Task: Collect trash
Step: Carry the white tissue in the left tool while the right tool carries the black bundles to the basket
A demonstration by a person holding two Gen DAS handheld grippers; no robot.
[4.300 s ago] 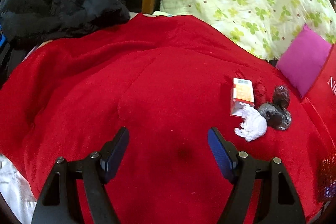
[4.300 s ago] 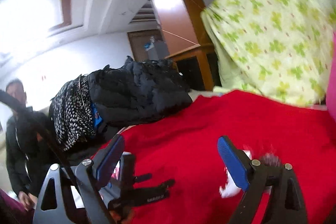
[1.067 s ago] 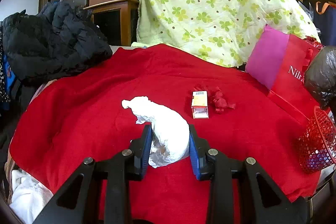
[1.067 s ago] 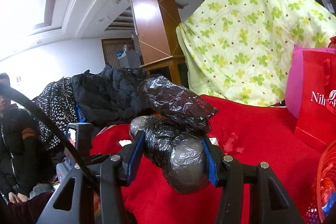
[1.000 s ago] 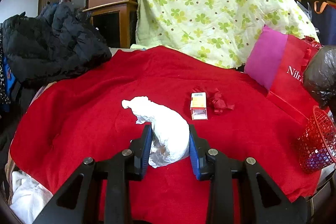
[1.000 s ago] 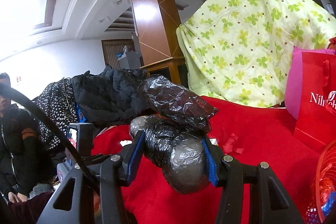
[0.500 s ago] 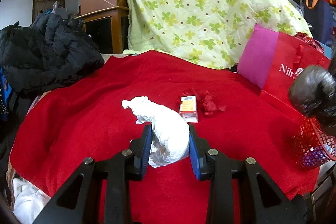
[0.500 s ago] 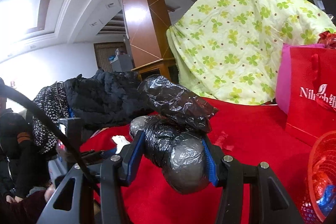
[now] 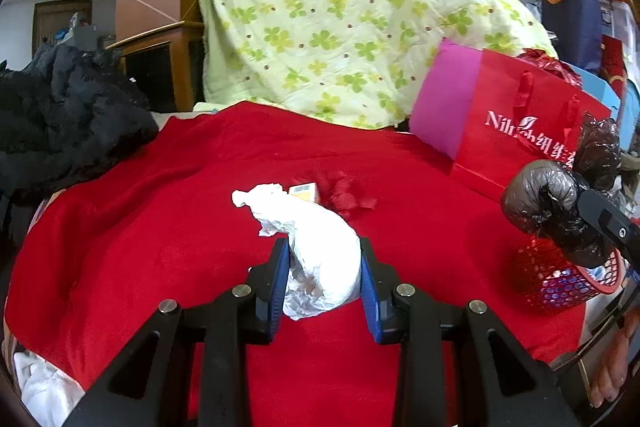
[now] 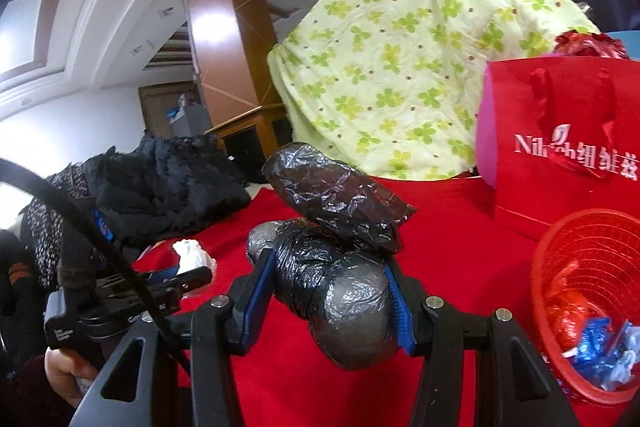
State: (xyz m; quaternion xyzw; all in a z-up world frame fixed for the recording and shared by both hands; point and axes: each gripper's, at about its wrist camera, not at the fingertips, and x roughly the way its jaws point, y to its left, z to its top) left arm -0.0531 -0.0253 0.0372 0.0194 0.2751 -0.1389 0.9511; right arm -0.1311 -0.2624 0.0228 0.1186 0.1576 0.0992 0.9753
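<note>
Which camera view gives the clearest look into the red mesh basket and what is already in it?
The right wrist view: the red mesh basket faces the camera with its mouth open, showing red and blue wrappers inside. The left wrist view shows the basket only from the side, partly behind the crumpled black plastic bag.

White print "Nil…" plus Chinese characters on glossy red paper gift bag [image 10: 568, 163], rest unreadable

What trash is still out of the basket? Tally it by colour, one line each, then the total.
White: 1, the white wad in the left gripper
Black: 1, the black plastic wad in the right gripper
Red: 1, the red scraps
Orange and white: 1, the small carton
Total: 4
</note>
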